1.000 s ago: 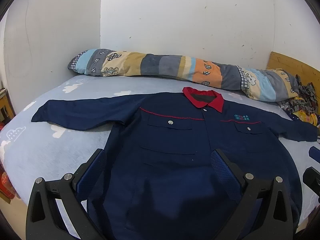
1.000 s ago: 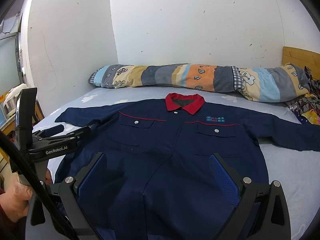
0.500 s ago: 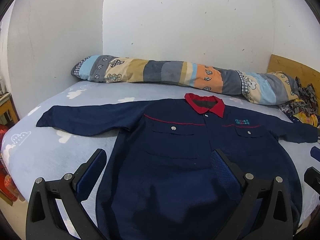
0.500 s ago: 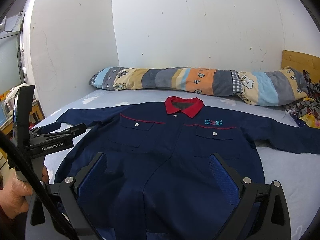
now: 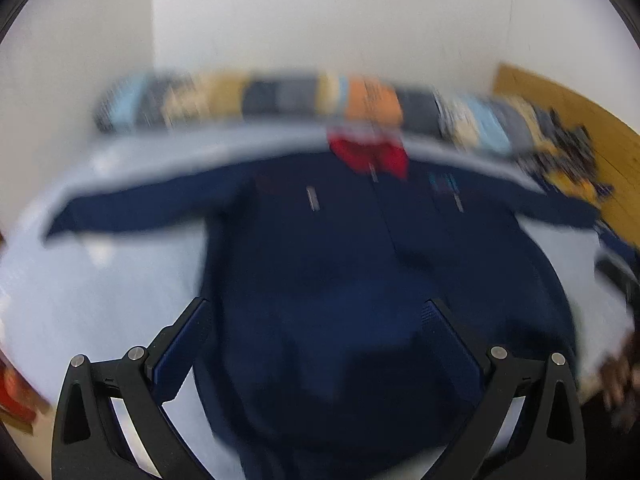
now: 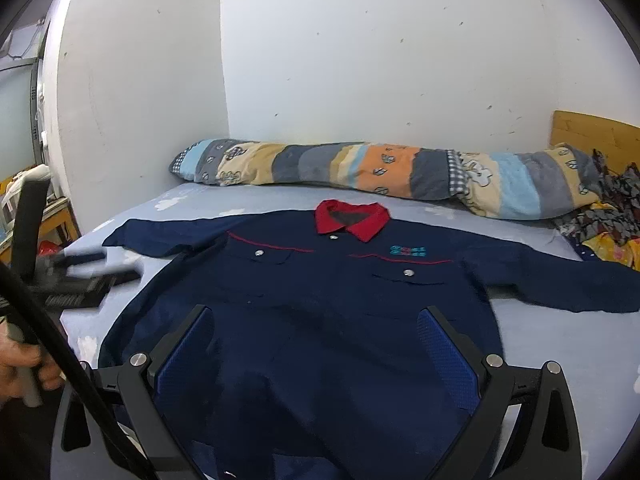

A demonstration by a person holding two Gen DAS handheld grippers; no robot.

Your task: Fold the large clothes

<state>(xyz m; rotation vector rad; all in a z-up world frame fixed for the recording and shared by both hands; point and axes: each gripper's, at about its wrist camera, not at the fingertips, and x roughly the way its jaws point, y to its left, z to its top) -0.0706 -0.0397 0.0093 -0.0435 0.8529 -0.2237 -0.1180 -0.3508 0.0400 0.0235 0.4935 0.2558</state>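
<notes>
A navy jacket lies flat on the bed just ahead of both spread, empty claws, left and right; pinching one sleeve first should fold cleanly.

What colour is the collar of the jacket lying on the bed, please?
The collar is red, on a navy jacket; the right wrist view shows it best.

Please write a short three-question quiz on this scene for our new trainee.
1. True or false: the jacket lies spread flat, sleeves out, on the bed.
2. What colour is the jacket's collar?
3. Which hand-held gripper is open: A) left hand-held gripper only, B) right hand-held gripper only, C) both?

Key: 1 true; 2 red; 3 C.
</notes>
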